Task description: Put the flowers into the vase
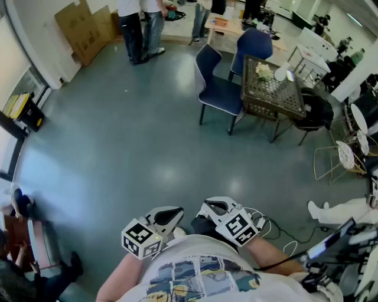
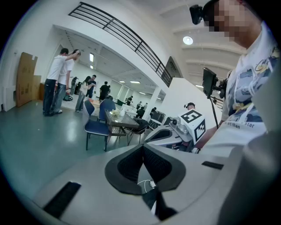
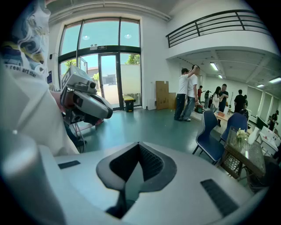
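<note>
A person stands on a grey-green floor (image 1: 118,135), seen from the head view, with two grippers held close to the chest at 6 o'clock. The left gripper (image 1: 172,213) and the right gripper (image 1: 211,207) sit side by side. Well apart from them, at 1 o'clock, stands one lattice-topped table (image 1: 277,97) with one bunch of pale flowers (image 1: 263,72) on it. Two blue chairs (image 1: 215,88) stand on the table's left side. Flattened cardboard (image 1: 82,26) leans against the wall at 11 o'clock.

The left gripper view alone shows the small camera (image 2: 197,13) worn on the person's head, at 1 o'clock. This gripper's jaws are pressed together at the tips, with nothing between them.

The right gripper view alone shows tall glass doors (image 3: 103,66) at 11 o'clock. Its jaws are also pressed together and empty.

Both gripper views show two people (image 3: 188,92) standing together in full and a dark balcony railing (image 3: 219,26) overhead. The head view shows only those people's legs and no railing
</note>
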